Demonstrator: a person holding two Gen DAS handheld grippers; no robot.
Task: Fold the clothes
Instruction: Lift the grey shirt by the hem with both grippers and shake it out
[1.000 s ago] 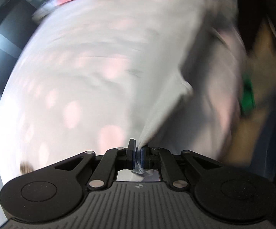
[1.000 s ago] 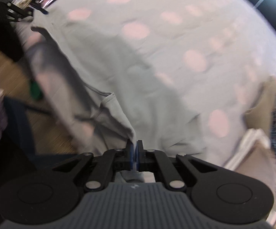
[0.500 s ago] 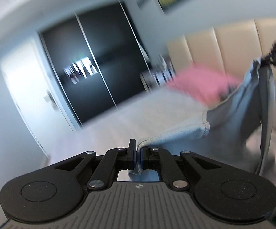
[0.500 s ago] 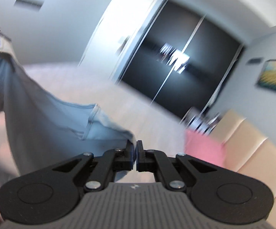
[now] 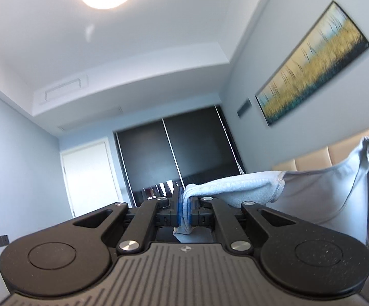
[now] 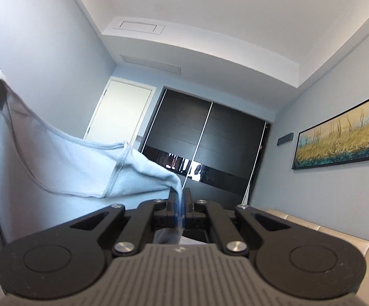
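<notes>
The garment, a pale blue-grey piece with a stitched hem, hangs in the air, stretched between the two claws, and no part of it rests on any surface that the views show. The left claw is clamped on one corner of it, with a small tail of cloth coming out behind the pads; the right claw is clamped on the other corner in the same way. In the left view the right claw appears at the far right edge, and the top edge of the cloth sags in a curve between the two. Both claws point almost level, toward the dark wardrobe, with the ceiling above. I judge that the step in hand is to lift and spread the garment before laying it down. To do this well, keep both grips firm, pull the hands a little apart until the top edge is straight, keep them at equal height, and let the cloth hang free of twist.
</notes>
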